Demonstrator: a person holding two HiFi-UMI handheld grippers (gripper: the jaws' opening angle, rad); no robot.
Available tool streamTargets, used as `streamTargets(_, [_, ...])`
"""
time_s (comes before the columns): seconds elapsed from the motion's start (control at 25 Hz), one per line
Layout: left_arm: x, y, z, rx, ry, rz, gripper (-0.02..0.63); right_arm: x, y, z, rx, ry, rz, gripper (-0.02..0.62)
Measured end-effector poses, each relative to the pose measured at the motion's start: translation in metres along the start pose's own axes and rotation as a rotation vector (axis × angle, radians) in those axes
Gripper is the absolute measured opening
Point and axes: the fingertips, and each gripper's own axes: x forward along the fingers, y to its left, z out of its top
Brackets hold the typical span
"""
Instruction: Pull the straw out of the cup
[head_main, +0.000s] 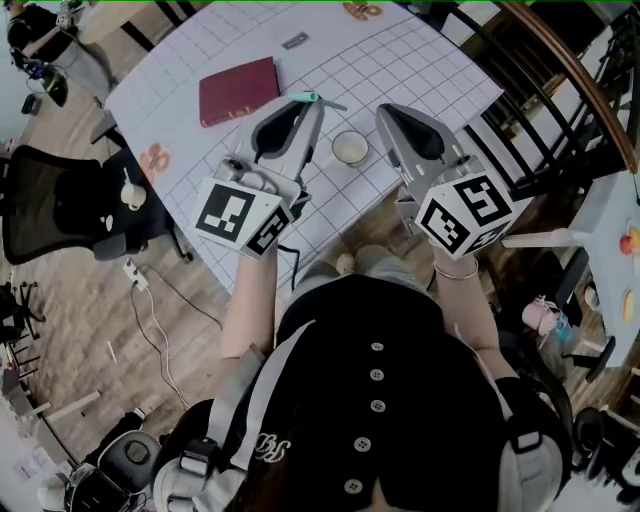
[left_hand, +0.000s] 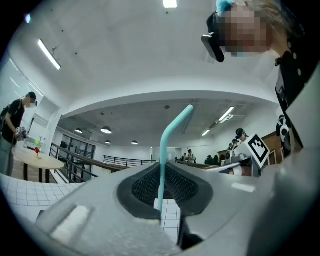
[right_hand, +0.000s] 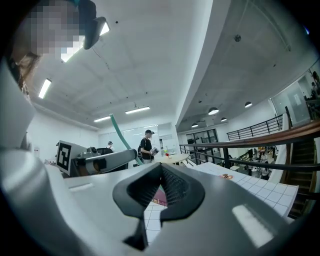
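I see my left gripper (head_main: 312, 100) held up over the near part of the white table (head_main: 420, 60). Its 2 jaws are squeezed on the straw (head_main: 328, 100), which is thin and blue-green. In the left gripper view the straw (left_hand: 163, 150) runs up between the dark pads (left_hand: 145, 187) of the left gripper (left_hand: 161, 180), and its top part bends off to the right. A short bit of it also shows below the pads.

The straw is out of the cup (head_main: 350, 148). The cup is small and round, and it stands on the table between my 2 grippers, just near of the tips. From above, its inside looks pale. The straw is up to the far left of the cup and does not touch it.

My right gripper (head_main: 385, 110) is just right of the cup. In the right gripper view the jaws of the right gripper (right_hand: 161, 182) are pressed together and there is nothing between them. That view also shows the left gripper (right_hand: 100, 161) off to the left, with the straw (right_hand: 118, 132) sticking up from it.

A dark red book (head_main: 238, 90) lies flat on the table, far and left of the left gripper.
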Motion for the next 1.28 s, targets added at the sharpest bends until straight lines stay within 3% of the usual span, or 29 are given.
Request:
streamTargets(0.24, [-0.016,0.007,0.016,0.013,-0.068,0.019,0.029,0.006,0.014,0.018,-0.041,-0.037,0.027,0.0])
streamTargets(0.64, [-0.044,0.012,0.017,-0.03,-0.134,0.028,0.029,0.009,0.034,0.006,-0.034,-0.018,0.073,-0.002])
streamTargets(1.28, [-0.051,0.009,-0.005,-0.079,-0.087,0.011,0.029,0.006,0.036,-0.013,-0.007,0.008,0.066,-0.002])
